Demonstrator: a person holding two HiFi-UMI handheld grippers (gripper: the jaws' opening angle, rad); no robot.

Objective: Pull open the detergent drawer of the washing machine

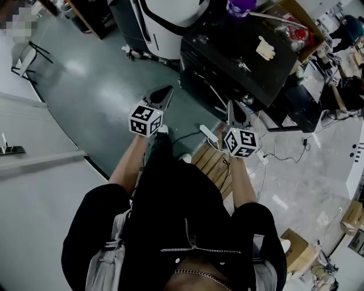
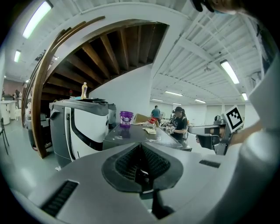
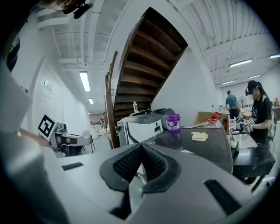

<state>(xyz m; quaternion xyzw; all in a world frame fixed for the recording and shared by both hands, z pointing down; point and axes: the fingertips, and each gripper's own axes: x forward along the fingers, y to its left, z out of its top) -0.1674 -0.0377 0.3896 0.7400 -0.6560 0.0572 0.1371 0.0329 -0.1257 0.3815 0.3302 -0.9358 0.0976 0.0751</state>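
The washing machine (image 1: 239,57) is a dark cabinet with a black top, ahead of me in the head view. It also shows in the left gripper view (image 2: 135,133) and the right gripper view (image 3: 197,144). I cannot make out its detergent drawer in any view. My left gripper (image 1: 162,94) hangs in the air short of the machine's near left corner, jaws shut and empty (image 2: 140,146). My right gripper (image 1: 233,111) hovers beside it, just short of the machine's front, with its pads together and nothing between them (image 3: 141,146).
A purple tub (image 1: 241,7) and a yellow pad (image 1: 265,48) lie on the machine's top. A white and black machine (image 1: 165,17) stands to its left. A wooden pallet (image 1: 213,162), a power strip (image 1: 209,135) and cables lie at my feet. People work at benches (image 2: 179,124) beyond.
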